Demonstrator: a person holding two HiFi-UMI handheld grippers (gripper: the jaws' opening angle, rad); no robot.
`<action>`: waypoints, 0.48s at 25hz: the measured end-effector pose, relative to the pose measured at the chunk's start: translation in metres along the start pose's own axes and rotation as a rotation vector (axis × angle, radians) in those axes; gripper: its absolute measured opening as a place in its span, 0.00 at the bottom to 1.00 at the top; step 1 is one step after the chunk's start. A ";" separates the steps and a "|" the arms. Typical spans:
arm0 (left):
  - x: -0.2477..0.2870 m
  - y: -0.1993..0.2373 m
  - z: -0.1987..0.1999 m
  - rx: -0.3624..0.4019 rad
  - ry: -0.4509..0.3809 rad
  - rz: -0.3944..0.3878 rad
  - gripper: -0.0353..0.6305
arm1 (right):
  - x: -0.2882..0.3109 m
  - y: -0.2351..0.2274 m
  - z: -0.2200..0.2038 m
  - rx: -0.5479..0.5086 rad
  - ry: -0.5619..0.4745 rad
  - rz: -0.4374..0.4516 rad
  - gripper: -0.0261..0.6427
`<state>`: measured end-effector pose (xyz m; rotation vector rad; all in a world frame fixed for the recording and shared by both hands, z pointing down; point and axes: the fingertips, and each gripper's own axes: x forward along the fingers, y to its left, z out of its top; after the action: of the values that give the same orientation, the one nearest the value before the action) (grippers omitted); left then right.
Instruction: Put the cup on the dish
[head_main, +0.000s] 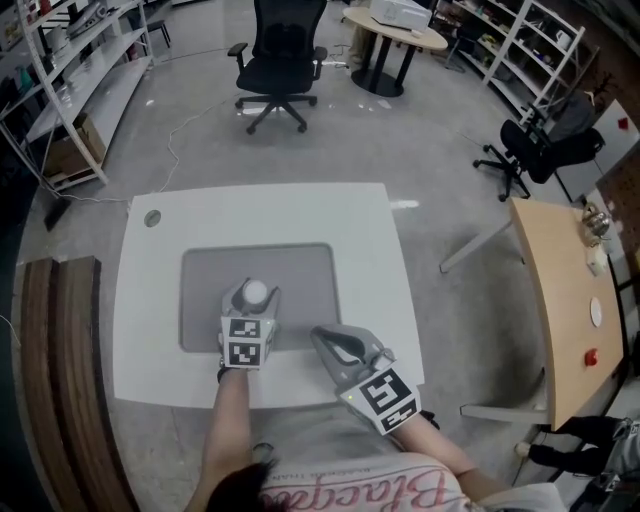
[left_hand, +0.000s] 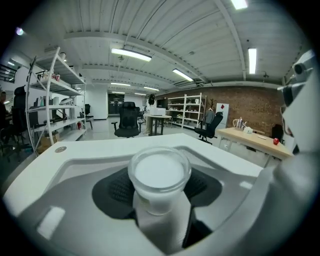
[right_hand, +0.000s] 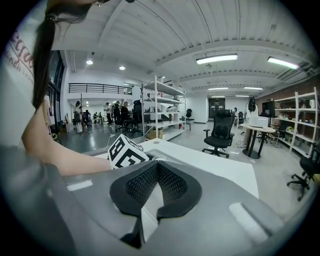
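A white cup with a clear rim is upright over the grey mat on the white table. My left gripper is shut on the cup, with a jaw on each side of it. In the left gripper view the cup fills the gap between the jaws. My right gripper hovers near the table's front edge, right of the left one. Its dark pads meet with nothing between them. No dish shows in any view.
A small round cap sits in the table's far left corner. A black office chair and a round table stand beyond. A wooden desk is at the right, shelves at the left.
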<state>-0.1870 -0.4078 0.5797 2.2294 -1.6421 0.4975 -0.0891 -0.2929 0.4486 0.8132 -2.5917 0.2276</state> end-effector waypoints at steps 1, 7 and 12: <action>0.002 0.001 -0.002 -0.005 0.005 0.001 0.44 | 0.000 0.000 0.000 0.001 0.002 -0.002 0.04; 0.007 0.003 -0.004 -0.006 0.022 0.009 0.44 | -0.001 -0.003 -0.002 0.005 0.005 -0.015 0.04; 0.009 0.001 -0.010 -0.004 0.077 0.016 0.50 | -0.001 -0.002 -0.001 0.009 0.002 -0.020 0.04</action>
<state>-0.1868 -0.4108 0.5932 2.1685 -1.6218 0.5762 -0.0869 -0.2934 0.4494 0.8419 -2.5815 0.2339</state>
